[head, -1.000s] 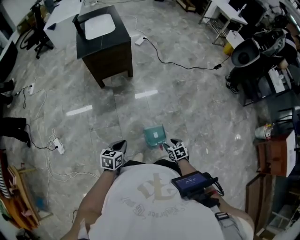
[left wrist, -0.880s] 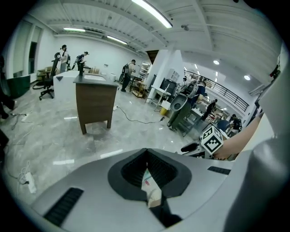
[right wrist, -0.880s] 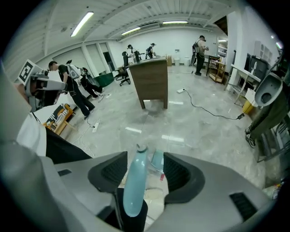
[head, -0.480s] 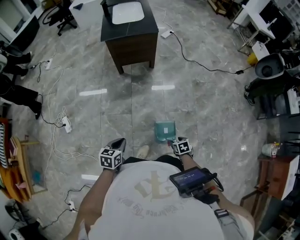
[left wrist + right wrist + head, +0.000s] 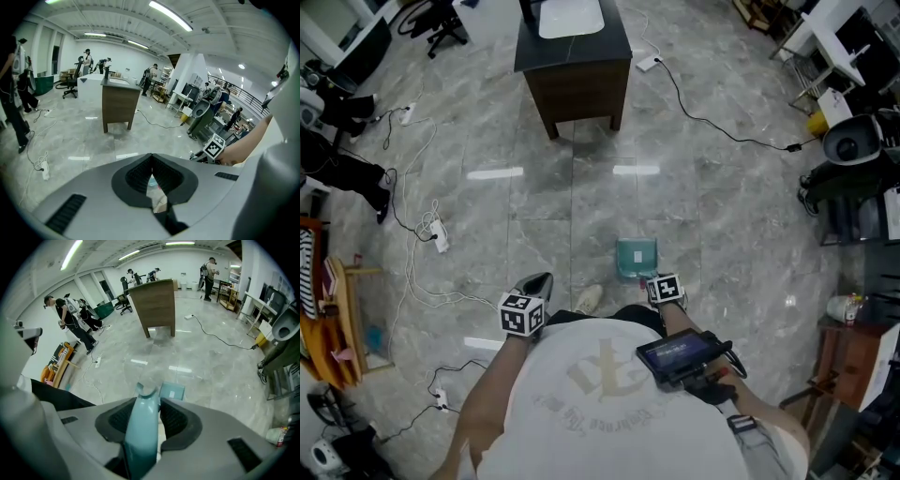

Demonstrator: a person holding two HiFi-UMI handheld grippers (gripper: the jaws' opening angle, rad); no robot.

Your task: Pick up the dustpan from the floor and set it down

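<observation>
From the head view, the person in a white T-shirt stands over a grey marble floor (image 5: 731, 216), and the teal dustpan (image 5: 636, 258) lies flat on that floor just ahead of their feet. The right gripper (image 5: 654, 281) reaches steeply down to the near edge of the dustpan, with its marker cube (image 5: 666, 291) just behind. The left gripper (image 5: 539, 284) is held well to the left of the dustpan, over bare floor, with a light shoe (image 5: 589, 300) between the two grippers. Farther up the floor stands a dark wooden bench (image 5: 577, 70) with a white top, and a black cable (image 5: 712, 127) trails away to its right. A white power strip (image 5: 441, 237) lies at the left. In the left gripper view, the left gripper's (image 5: 151, 157) jaws are together at their tips with nothing between them; only a sliver of floor shows through the gap lower down. The bench and several standing people are in the background. In the right gripper view, the right gripper's (image 5: 146, 397) jaws are closing on the dustpan's teal handle (image 5: 142, 432), which runs up between them and fills the gap, the pads lying against both of its sides. The pan (image 5: 172, 392) itself shows just beyond the tips, resting on the floor.
</observation>
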